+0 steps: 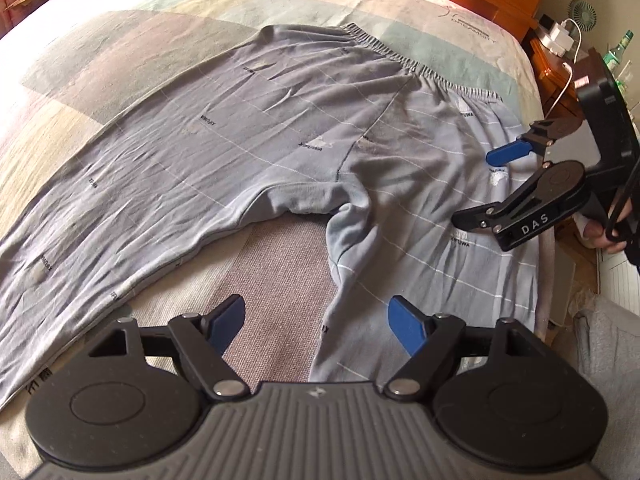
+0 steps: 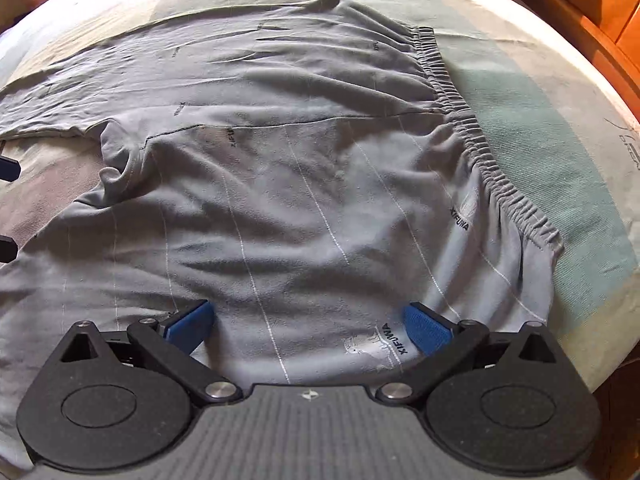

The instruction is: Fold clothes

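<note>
Trousers (image 1: 280,128) lie spread flat on the bed (image 1: 440,12). I see left gripper (image 1: 316,324) jaws released above the crotch; right gripper (image 2: 310,326) jaws released, waistband (image 2: 480,148) at 2 o'clock.

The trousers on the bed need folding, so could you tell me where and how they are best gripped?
Grip the trousers at the gathered waistband with the right gripper, coming down from above at its near corner. That thick ridge gives the open jaws something to pinch, while the legs lie flat. The left gripper, also open, could take the near leg's edge.
</note>
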